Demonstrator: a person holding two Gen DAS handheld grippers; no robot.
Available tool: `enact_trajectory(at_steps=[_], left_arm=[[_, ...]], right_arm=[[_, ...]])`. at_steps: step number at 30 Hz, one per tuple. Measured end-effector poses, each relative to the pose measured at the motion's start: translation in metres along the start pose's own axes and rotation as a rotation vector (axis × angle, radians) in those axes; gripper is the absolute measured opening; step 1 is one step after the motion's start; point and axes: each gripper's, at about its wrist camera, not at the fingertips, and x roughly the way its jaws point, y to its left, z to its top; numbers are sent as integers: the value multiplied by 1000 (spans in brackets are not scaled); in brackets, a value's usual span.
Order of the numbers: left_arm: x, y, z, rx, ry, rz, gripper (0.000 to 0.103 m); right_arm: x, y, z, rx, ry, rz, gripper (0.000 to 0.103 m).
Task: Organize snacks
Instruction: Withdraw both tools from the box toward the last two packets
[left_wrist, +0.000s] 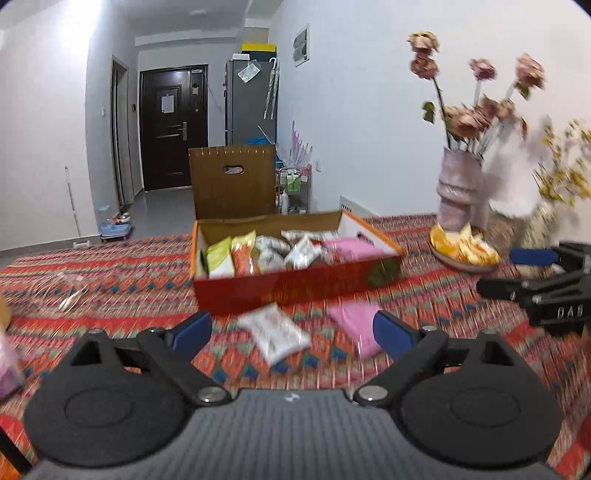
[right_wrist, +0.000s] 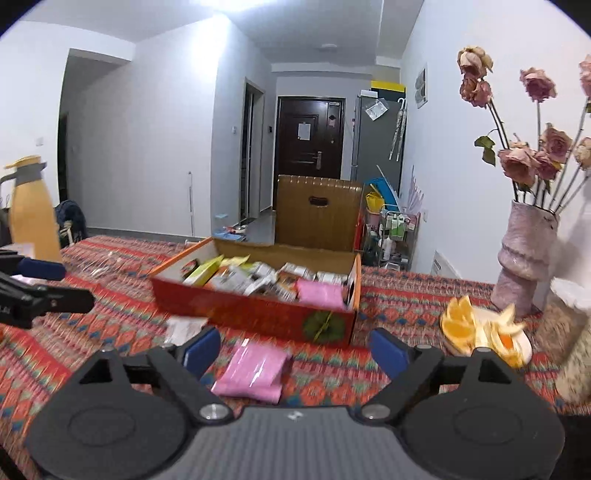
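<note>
An open red-orange cardboard box stands on the patterned tablecloth, holding several snack packets in green, orange, white and pink. In front of it a white packet and a pink packet lie loose on the cloth. My left gripper is open above the white packet, pads apart and touching nothing. My right gripper is open over the pink packet, also gripping nothing. Each gripper shows at the edge of the other's view, the right one and the left one.
A pink vase of dried roses and a plate of orange pieces sit right of the box. The box's lid stands upright behind it. A yellow jug is at the far left, clear wrapping on the cloth.
</note>
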Motion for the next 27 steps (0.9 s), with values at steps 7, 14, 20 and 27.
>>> enact_trajectory(at_steps=[7,14,20,27], left_arm=[[-61,-10,-68,-50,40,55,99],[-81,-8,-115,-166,145,45,99],[-73,-5,-121,-188,171,30,99],[-58,2,-112,-202,174,31,99]], right_arm=[[-57,28,-56,-34,45,-48,93],[-91,48,-110,20,118,-49,93],[-94,55,-131,50,173,-30,92],[-81,52,-120,67,161,-23,92]])
